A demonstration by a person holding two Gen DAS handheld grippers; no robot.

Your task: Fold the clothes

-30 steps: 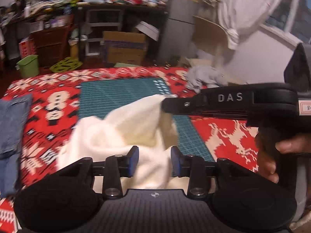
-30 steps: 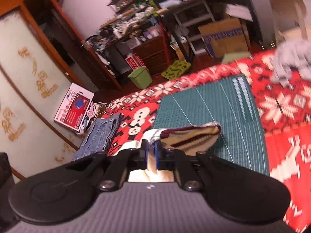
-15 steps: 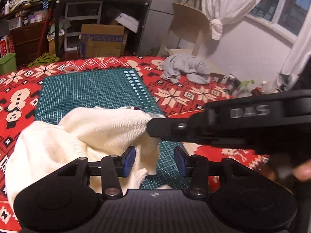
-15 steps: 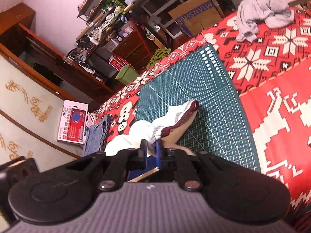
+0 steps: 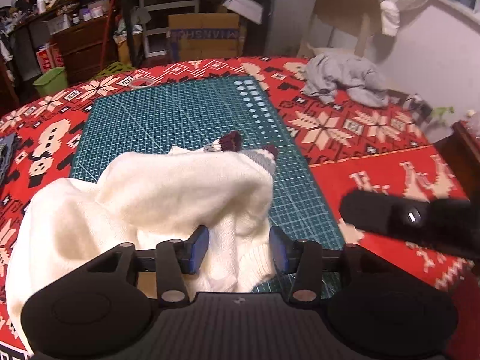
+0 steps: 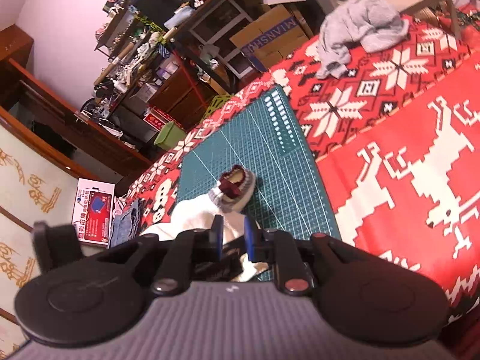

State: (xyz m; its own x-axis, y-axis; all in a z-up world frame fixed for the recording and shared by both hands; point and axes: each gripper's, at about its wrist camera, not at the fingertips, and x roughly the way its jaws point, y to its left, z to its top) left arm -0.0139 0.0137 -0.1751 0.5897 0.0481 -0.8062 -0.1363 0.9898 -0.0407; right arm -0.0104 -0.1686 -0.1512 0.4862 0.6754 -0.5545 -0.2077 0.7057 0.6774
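Both grippers are letting go here: left gripper and right gripper jaws opening over the cream sweater, heaped mid-mat. Back out slowly so nothing snags.

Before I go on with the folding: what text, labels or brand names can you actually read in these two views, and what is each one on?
"MIANSH…": printed on the cardboard box under the shelves, upside down in both views, and its end is cut off.
Red and white box on the floor: Chinese characters and small print, too blurred to read.
Red boxes by the drawers: print too small to read.
Cutting mat: only grid lines and shapes, no legible numbers.
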